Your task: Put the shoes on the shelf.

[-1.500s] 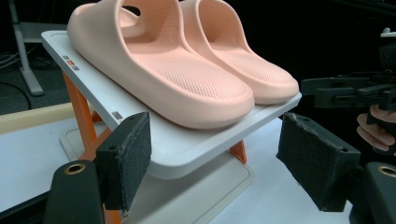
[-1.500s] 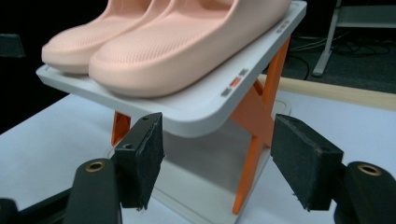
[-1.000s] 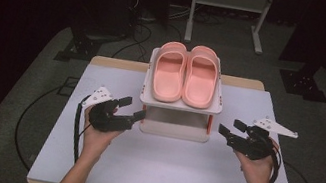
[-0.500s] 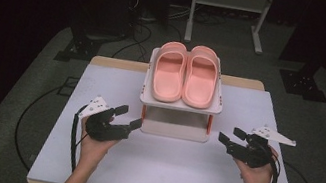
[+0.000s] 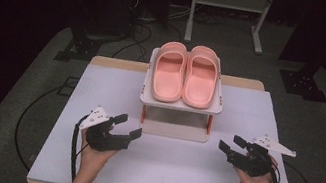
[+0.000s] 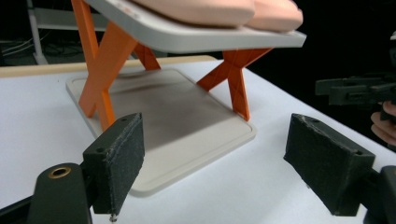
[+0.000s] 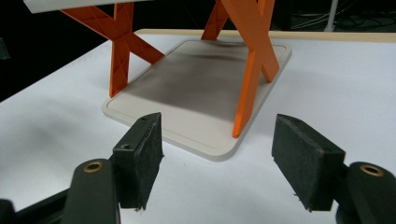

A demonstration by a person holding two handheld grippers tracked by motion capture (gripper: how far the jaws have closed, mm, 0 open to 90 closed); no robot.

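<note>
Two pink slippers (image 5: 186, 73) lie side by side on the top shelf (image 5: 180, 104) of a small white rack with orange crossed legs (image 6: 108, 60) and a white base plate (image 7: 196, 98). The rack stands at the middle back of the white table (image 5: 162, 167). My left gripper (image 5: 123, 124) is held open near the table's front left, aimed at the rack's base. My right gripper (image 5: 231, 144) is open at the front right, also facing the base. Nothing sits between either pair of black pads (image 6: 116, 161).
The slippers' undersides (image 6: 219, 10) show above the shelf edge in the left gripper view, where the right gripper (image 6: 359, 91) appears far off. Black stands (image 5: 305, 81) and cables (image 5: 142, 22) lie on the grey floor behind the table. A white frame (image 5: 227, 1) stands farther back.
Both hands have drawn back toward the table's front edge, away from the rack. Both grippers stay open.
</note>
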